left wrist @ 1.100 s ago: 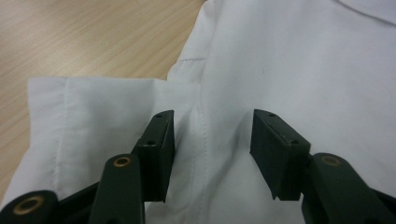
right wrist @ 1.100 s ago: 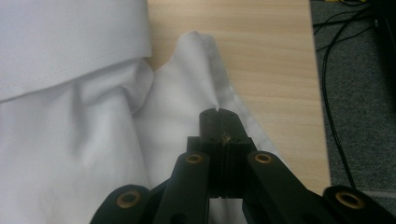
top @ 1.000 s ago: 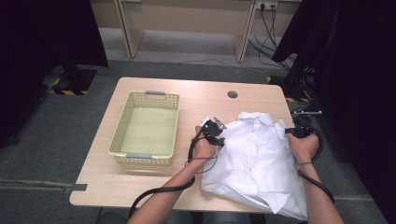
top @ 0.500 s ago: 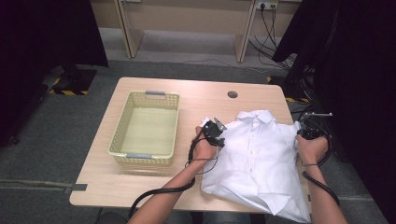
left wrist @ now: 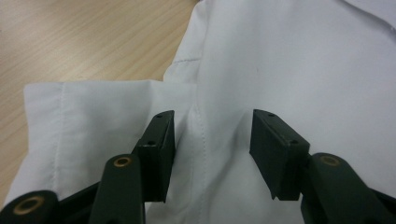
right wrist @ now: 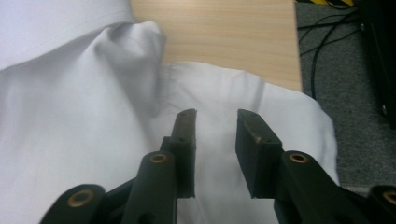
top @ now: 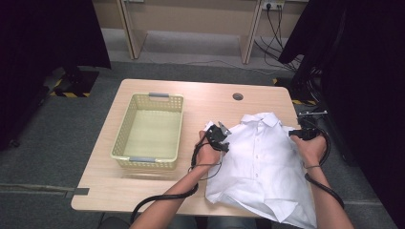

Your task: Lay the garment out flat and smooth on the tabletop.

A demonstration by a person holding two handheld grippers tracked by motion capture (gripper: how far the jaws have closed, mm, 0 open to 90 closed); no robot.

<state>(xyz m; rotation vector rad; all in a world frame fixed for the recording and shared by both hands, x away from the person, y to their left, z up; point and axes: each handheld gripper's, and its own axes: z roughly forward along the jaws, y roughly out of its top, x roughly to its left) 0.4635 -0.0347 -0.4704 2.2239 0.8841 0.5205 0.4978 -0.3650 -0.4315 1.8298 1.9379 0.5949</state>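
One white shirt (top: 260, 162), one yellow basket (top: 125, 138); no readable writing. Your left gripper (left wrist: 212, 135) gapes over fabric, holding nothing; right gripper (right wrist: 215, 135) just opened, grips nothing.

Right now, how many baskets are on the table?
1. The yellow basket sits on the left part of the table, beside the white shirt. The shirt covers part of the table, so anything under it would be hidden.
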